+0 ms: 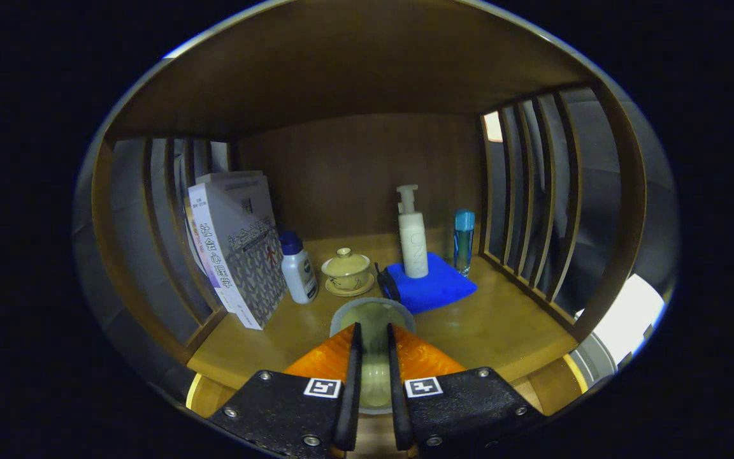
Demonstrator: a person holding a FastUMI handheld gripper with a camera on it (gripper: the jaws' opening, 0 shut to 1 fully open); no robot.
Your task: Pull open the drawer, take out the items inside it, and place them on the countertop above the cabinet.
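Hand-held gripper (374, 331) with fingers close together, pinching a pale round cup or small bowl (373, 315) between them; both fingers look pressed on its sides, rim showing just past the tips. Cup held low over the front of the wooden desk (501, 325), inside a wooden nook with slatted side walls (532, 204) and a solid back panel. Beyond the fingers, across the desk: stack of books (239, 245) standing upright against the left slats, spine facing out; small white bottle with dark blue cap (297, 268) just beside the books; yellow lidded teacup on a saucer (346, 271) next to that bottle, straight ahead of the gripper and nearest to the held cup. Right of it a folded blue cloth (434, 287) with a dark strip at its left edge; white pump bottle (412, 236) stands upright on the cloth. Slim blue-capped bottle (464, 239) stands just behind the cloth, near the right slats. Front right of the desk bare. Drawer not seen.
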